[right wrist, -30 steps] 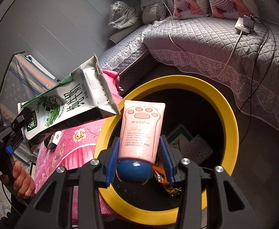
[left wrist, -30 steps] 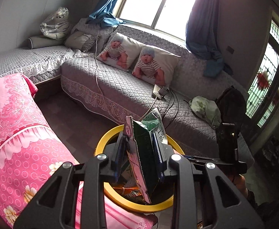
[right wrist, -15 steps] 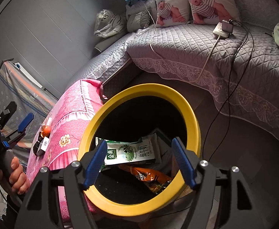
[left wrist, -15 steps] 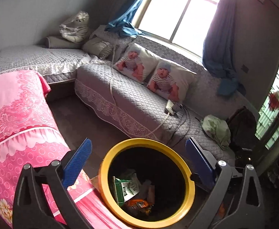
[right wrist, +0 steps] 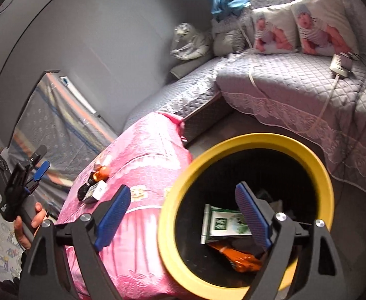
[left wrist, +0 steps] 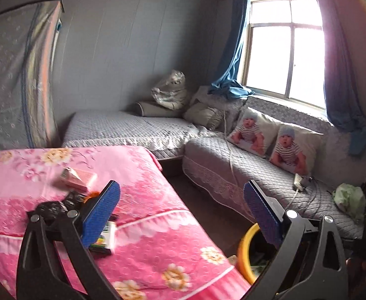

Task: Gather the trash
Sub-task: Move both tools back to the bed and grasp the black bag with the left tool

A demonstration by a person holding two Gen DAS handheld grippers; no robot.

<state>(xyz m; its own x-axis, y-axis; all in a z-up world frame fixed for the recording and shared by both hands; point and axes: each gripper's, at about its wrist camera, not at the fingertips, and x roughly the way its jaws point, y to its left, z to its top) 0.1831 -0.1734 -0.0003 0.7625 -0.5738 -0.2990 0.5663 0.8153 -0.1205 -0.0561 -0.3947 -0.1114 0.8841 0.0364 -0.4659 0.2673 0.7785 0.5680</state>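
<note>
Both tools are wide apart and hold nothing; the left tool [left wrist: 181, 212] points over the pink-covered table [left wrist: 157, 237], the right tool [right wrist: 181, 215] hangs over the yellow-rimmed bin [right wrist: 315, 165]. The task looks partly done; in the bin lie a green-and-white carton [right wrist: 223, 223] and an orange wrapper [right wrist: 238, 257], with some darker things I cannot name. What is left, as I judge it, is on the table: a pink box [left wrist: 76, 178], a small dark heap [left wrist: 57, 206] beside it, and a flat printed box [left wrist: 104, 240] near the left tool's finger. The table wears a pink flowered cloth; the bin stands just beside its corner on a dark floor; behind are grey quilted sofas [left wrist: 233, 165], two baby-print cushions [left wrist: 293, 147] and a bright window [left wrist: 285, 60] with blue curtains.
</note>
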